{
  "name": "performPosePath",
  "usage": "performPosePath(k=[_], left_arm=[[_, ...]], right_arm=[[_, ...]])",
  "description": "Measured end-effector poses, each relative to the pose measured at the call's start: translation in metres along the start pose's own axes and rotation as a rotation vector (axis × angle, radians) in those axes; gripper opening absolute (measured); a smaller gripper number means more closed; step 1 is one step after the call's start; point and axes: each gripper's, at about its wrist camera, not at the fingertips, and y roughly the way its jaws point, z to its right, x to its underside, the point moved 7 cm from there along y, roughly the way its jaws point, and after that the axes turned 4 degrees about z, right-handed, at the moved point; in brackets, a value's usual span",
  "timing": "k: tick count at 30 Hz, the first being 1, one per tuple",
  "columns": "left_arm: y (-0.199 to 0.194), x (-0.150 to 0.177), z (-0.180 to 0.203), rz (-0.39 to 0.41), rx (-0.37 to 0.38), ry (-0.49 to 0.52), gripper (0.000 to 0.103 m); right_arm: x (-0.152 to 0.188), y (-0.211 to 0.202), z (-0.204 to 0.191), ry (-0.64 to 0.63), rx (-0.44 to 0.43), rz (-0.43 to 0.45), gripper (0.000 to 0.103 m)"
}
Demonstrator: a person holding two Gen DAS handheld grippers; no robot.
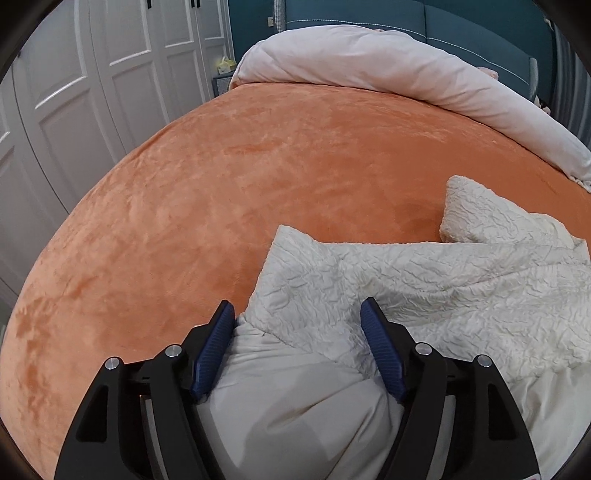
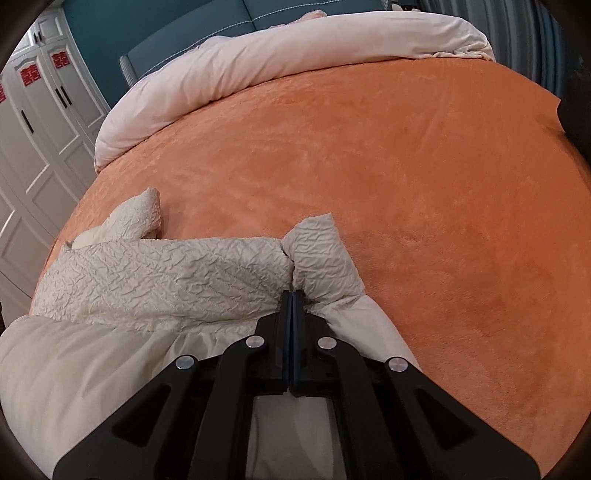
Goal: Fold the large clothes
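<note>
A cream padded jacket (image 1: 424,288) with a crinkled outer face and smooth lining lies crumpled on the orange bedspread (image 1: 258,177), near the front edge of the bed. A thick bunch of its smooth lining fills the wide gap of my left gripper (image 1: 297,310); the blue pads (image 1: 216,350) stand far apart and rest loosely against the cloth. One sleeve (image 1: 476,210) points away across the bed. In the right wrist view my right gripper (image 2: 293,295) is shut on a pinched fold of the jacket (image 2: 166,273), with a crinkled flap (image 2: 321,251) standing up just beyond the tips.
A pale pink duvet (image 1: 388,70) is rolled up along the far end of the bed, in front of a teal headboard (image 1: 461,33). White wardrobe doors (image 1: 92,92) stand to the left. The orange bedspread (image 2: 424,184) stretches bare beyond and to the right of the jacket.
</note>
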Motion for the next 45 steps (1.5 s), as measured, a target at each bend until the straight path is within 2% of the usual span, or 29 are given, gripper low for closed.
performPosePath(k=[9, 12, 13, 14, 16, 19, 24, 26, 28, 31, 32, 35, 37, 39, 42, 45], left_arm=[[0.003, -0.001, 0.001, -0.004, -0.008, -0.003, 0.071], [-0.012, -0.005, -0.001, -0.008, -0.054, 0.017, 0.070], [-0.022, -0.005, -0.002, -0.012, -0.067, 0.022, 0.070], [-0.036, -0.006, -0.003, -0.012, -0.078, 0.023, 0.069], [-0.059, -0.006, -0.003, -0.011, -0.069, 0.023, 0.069], [-0.092, -0.003, -0.003, -0.016, -0.046, 0.025, 0.069], [-0.139, 0.006, -0.004, -0.020, -0.008, 0.019, 0.069], [-0.153, 0.015, -0.009, -0.036, 0.009, 0.004, 0.069], [-0.162, 0.026, -0.017, -0.042, 0.017, -0.016, 0.069], [-0.167, 0.045, -0.034, -0.067, 0.027, -0.043, 0.069], [-0.167, 0.050, -0.040, -0.076, 0.025, -0.053, 0.069], [-0.163, 0.070, -0.069, -0.116, 0.055, -0.124, 0.069], [-0.158, 0.086, -0.096, -0.153, 0.080, -0.225, 0.069], [-0.155, 0.100, -0.117, -0.184, 0.116, -0.327, 0.069], [-0.154, 0.114, -0.128, -0.210, 0.185, -0.430, 0.069], [-0.145, 0.128, -0.123, -0.248, 0.241, -0.482, 0.069]], right_arm=[[-0.003, 0.001, -0.002, -0.020, 0.028, -0.003, 0.000], [-0.009, -0.006, -0.012, -0.094, 0.114, -0.032, 0.000], [-0.011, -0.015, -0.019, -0.120, 0.161, -0.043, 0.002], [-0.014, -0.029, -0.029, -0.125, 0.166, -0.038, 0.005], [-0.016, -0.057, -0.054, -0.119, 0.089, -0.005, 0.006], [-0.014, -0.093, -0.095, -0.174, 0.044, 0.030, 0.009], [0.004, -0.127, -0.166, -0.229, -0.105, -0.003, 0.009], [0.012, -0.126, -0.186, -0.236, -0.141, -0.034, 0.009], [0.027, -0.117, -0.205, -0.273, -0.138, -0.070, 0.009], [0.067, -0.082, -0.215, -0.318, -0.118, -0.208, 0.008], [0.076, -0.072, -0.213, -0.326, -0.110, -0.225, 0.008], [0.082, -0.065, -0.210, -0.326, -0.116, -0.223, 0.008], [0.073, -0.070, -0.212, -0.313, -0.107, -0.254, 0.010], [0.058, -0.079, -0.221, -0.295, -0.142, -0.237, 0.011], [0.044, -0.075, -0.235, -0.325, -0.141, -0.230, 0.011], [0.056, -0.044, -0.239, -0.334, -0.112, -0.314, 0.011]])
